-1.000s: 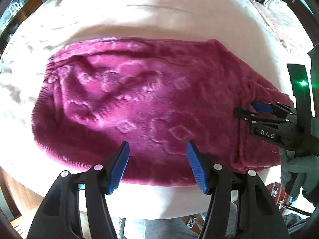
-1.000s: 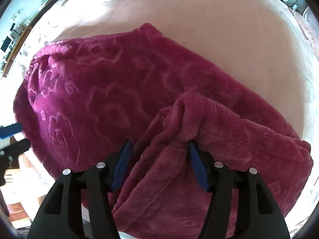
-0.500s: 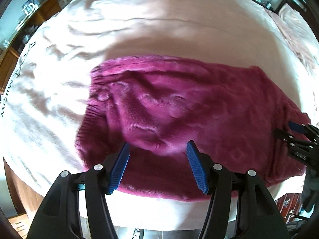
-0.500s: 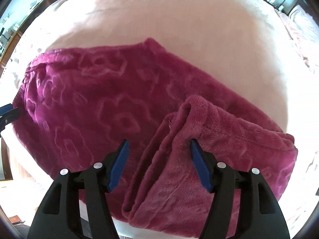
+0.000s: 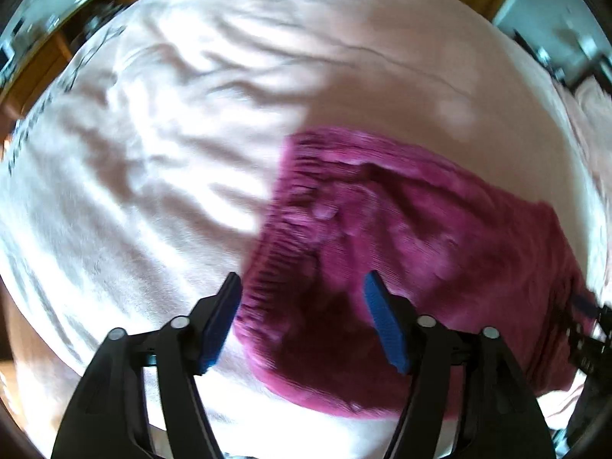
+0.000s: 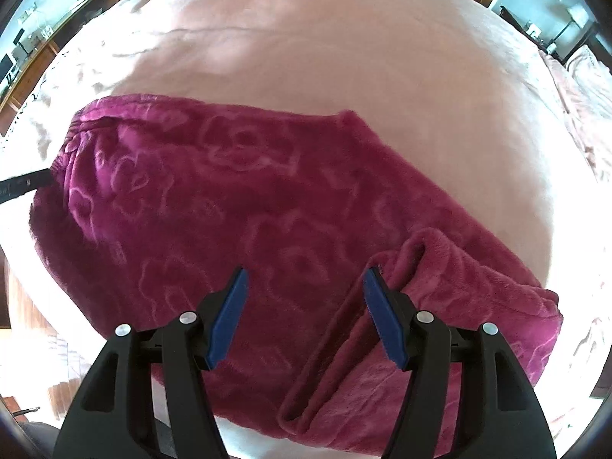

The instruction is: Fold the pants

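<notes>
The left gripper (image 5: 302,321) has just been opening over the pants (image 6: 244,206) waistband; the right gripper (image 6: 304,315) is open, both empty.

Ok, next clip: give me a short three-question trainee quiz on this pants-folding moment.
1. True or false: the left hand-held gripper is clamped on the pants.
2. What pattern is pressed into the fabric? A) stripes B) flowers C) checks
3. What do the pants lie on?

Key:
1. False; its jaws have just been opening, hanging apart above the waistband end, pads off the cloth.
2. B
3. A pale pink bed cover.
</notes>
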Motion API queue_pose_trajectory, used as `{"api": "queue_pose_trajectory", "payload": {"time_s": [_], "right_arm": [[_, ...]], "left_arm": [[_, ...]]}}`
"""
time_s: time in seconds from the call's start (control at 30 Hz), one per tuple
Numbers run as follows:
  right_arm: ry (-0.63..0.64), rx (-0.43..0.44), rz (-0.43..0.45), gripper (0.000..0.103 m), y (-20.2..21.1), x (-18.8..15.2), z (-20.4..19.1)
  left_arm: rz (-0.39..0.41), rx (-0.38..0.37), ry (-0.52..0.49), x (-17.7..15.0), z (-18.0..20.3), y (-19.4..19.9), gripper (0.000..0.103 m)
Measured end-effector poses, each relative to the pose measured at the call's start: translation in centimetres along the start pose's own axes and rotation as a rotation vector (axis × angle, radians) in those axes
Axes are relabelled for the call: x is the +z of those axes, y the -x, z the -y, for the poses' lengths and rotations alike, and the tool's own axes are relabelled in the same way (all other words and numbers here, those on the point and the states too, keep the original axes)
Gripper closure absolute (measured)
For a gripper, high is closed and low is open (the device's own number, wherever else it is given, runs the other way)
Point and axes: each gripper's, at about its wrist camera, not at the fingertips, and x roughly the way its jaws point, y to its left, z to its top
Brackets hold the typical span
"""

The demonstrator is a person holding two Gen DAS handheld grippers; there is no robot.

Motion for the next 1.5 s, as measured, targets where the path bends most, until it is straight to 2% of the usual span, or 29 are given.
{"api": "queue_pose_trajectory", "payload": {"time_s": [0.23,0.37,0.57,0.7,0.73,0.77,0.9,1.07,1.27,1.5], "right_arm": [[-0.008,0.007,-0.015,0.038,-0.8,-0.7,0.2],[-0.018,0.006,-0.018,0.038,-0.7,-1.3,0.7],[-0.02,0.01,-0.022,0.038,-0.1,-2.0,1.5],[-0.028,0.008,-0.027,0.038,0.9,-3.1,2.6],[-0.033,0.007,-0.029,0.038,1.0,-3.4,2.8],[-0.038,0.006,-0.033,0.038,1.2,-3.7,3.1],[-0.061,0.002,-0.04,0.038,1.4,-4.4,3.8],[-0.067,0.015,-0.006,0.038,2.7,-4.4,5.2],[-0.094,0.036,0.047,0.038,4.7,-4.6,8.2],[-0.198,0.068,0.071,0.038,6.1,-7.0,13.6]], "left_arm": [[-0.045,-0.125,0.172,-0.1,-4.8,-3.5,0.027],[-0.073,-0.16,0.174,-0.2,-5.9,-5.6,0.024],[-0.1,-0.209,0.176,-0.2,-6.4,-8.1,0.015],[-0.092,-0.213,0.167,-0.8,-6.2,-8.2,0.014],[-0.089,-0.212,0.159,-0.8,-6.2,-8.1,0.015],[-0.085,-0.214,0.151,-0.9,-6.1,-8.1,0.022],[-0.085,-0.264,0.111,-0.3,-5.3,-7.2,0.062],[-0.07,-0.244,0.09,-0.1,-4.1,-5.3,0.068],[0.007,-0.269,0.072,-0.4,-1.8,-0.3,0.069],[0.103,-0.312,-0.05,-0.7,6.0,6.2,0.07]]}}
